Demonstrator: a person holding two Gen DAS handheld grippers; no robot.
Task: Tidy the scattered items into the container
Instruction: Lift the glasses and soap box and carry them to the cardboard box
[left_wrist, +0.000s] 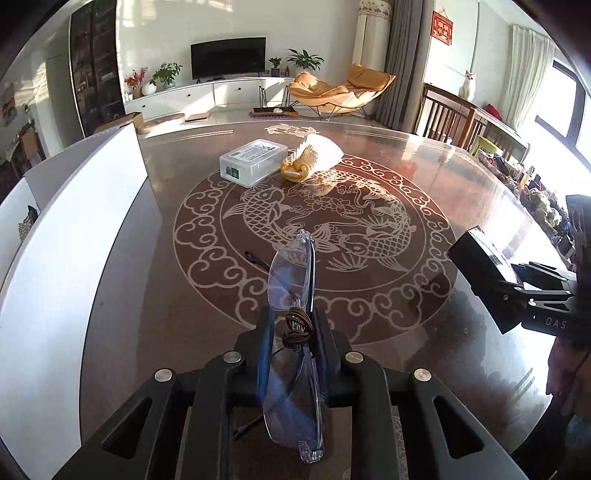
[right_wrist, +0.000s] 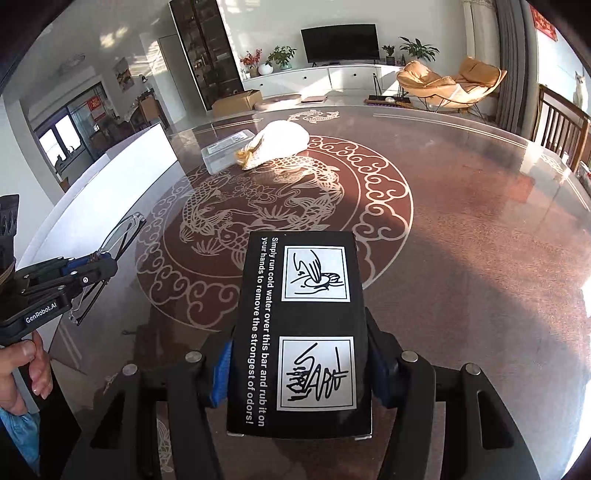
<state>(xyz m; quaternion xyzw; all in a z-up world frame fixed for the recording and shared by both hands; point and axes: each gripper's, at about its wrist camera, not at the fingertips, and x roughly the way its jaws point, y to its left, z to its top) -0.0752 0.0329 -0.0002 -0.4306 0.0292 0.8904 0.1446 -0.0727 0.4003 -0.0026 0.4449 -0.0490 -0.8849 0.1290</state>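
The left gripper (left_wrist: 293, 328) is clamped on a pair of clear rimless glasses (left_wrist: 291, 295), held edge-on above the glass-topped table (left_wrist: 461, 192) with its koi-fish pattern; a brown cord is wound around the glasses where the pads meet them. At the right edge the right gripper (left_wrist: 517, 291) holds a black box (left_wrist: 480, 273) over the table. Farther back lie a clear plastic case (left_wrist: 253, 161) and, just beside it, a white and yellow fabric bundle (left_wrist: 314, 157), with a white container wall (left_wrist: 74, 229) standing at the left.
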